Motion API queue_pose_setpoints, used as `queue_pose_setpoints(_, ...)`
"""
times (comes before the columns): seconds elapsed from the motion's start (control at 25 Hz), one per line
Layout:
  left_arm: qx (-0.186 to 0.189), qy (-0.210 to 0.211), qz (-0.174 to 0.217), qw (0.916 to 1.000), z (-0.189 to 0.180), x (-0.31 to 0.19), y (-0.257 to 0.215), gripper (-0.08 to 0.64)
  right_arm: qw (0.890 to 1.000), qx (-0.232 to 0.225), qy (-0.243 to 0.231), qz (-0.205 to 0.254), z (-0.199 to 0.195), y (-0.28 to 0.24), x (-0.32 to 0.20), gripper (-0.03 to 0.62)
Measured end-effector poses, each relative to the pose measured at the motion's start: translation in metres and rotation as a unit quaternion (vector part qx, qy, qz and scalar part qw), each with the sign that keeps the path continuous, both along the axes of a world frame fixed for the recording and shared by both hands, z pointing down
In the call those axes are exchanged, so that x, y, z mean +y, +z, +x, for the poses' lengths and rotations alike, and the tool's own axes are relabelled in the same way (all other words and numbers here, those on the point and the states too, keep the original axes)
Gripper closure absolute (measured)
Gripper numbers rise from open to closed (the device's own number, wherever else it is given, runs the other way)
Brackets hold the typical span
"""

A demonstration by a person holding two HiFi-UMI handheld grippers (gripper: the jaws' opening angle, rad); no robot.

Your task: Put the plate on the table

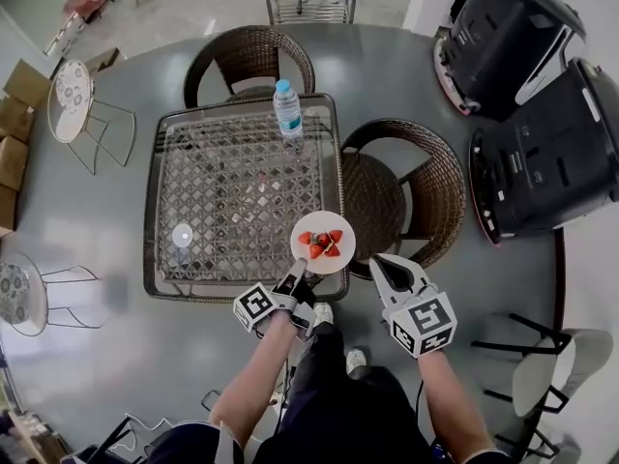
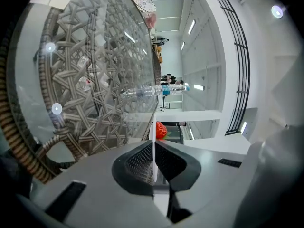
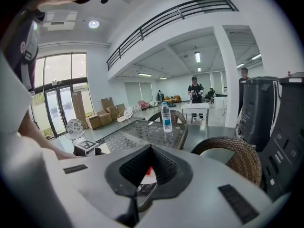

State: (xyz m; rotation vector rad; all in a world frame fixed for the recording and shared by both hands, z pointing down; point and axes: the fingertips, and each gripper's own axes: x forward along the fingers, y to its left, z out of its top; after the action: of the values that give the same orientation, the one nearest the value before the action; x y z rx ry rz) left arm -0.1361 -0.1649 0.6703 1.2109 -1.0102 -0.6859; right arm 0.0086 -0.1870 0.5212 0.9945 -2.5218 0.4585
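**Plate (image 1: 324, 224) of strawberries (image 1: 322, 244) at the near right corner of the table (image 1: 222, 201)**

The plate is small, round and plain white, with a smooth rim. It carries a few red strawberries with green tops, lying close together in its middle. In the head view it sits over the near right corner of the table, and its right side reaches a little past the table edge. Whether it already rests on the glass or hangs just above it, I cannot tell.

The left gripper (image 1: 297, 276) holds the plate at the near side of its rim. In the left gripper view the plate is seen edge-on as a thin white line, and the two jaws are pressed onto it from both sides. One of the strawberries (image 2: 161, 130) shows just beyond the jaw tips.

The right gripper (image 1: 379, 264) is just beside the plate on its right and does not touch it. In the right gripper view its jaw tips meet each other and nothing is pinched between them.

The table has a clear glass top over woven wicker. A water bottle (image 1: 287, 109) stands upright near its far edge, well apart from the plate. A wicker chair (image 1: 426, 196) stands at the right side of the table, close to the plate.
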Motion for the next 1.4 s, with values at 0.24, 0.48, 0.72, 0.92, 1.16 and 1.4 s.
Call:
queue_pose_setpoints(0.24, -0.007, -0.006, -0.008, 0.9999, -0.008, -0.014, 0.019, 0.546, 1.0, 0.007, 0.009, -0.011, -0.003, 0.01, -0.01, 0.588)
queue_pose_setpoints(0.48, -0.007, -0.015, -0.011, 0.9998, -0.012, -0.021, 0.028, 0.546, 1.0, 0.011, 0.016, -0.02, 0.001, 0.016, -0.013, 0.588)
queue_pose_setpoints(0.72, -0.008, -0.013, -0.019, 0.9997, -0.011, -0.024, 0.034, 0.546, 0.999, 0.013, 0.021, -0.022, 0.004, 0.018, -0.015, 0.588)
queue_pose_setpoints(0.92, -0.007, -0.017, -0.023, 0.9996, -0.011, -0.024, 0.038, 0.546, 0.999, 0.014, 0.023, -0.022, 0.005, 0.017, -0.015, 0.588)
queue_pose_setpoints(1.16, -0.012, -0.024, -0.03, 0.9992, -0.012, -0.025, 0.044, 0.546, 0.999, 0.015, 0.029, -0.023, 0.011, 0.019, -0.012, 0.588)
queue_pose_setpoints(1.4, -0.023, -0.035, -0.038, 0.9984, -0.012, -0.028, 0.045, 0.546, 0.999, 0.013, 0.033, -0.025, 0.015, 0.018, -0.01, 0.588)
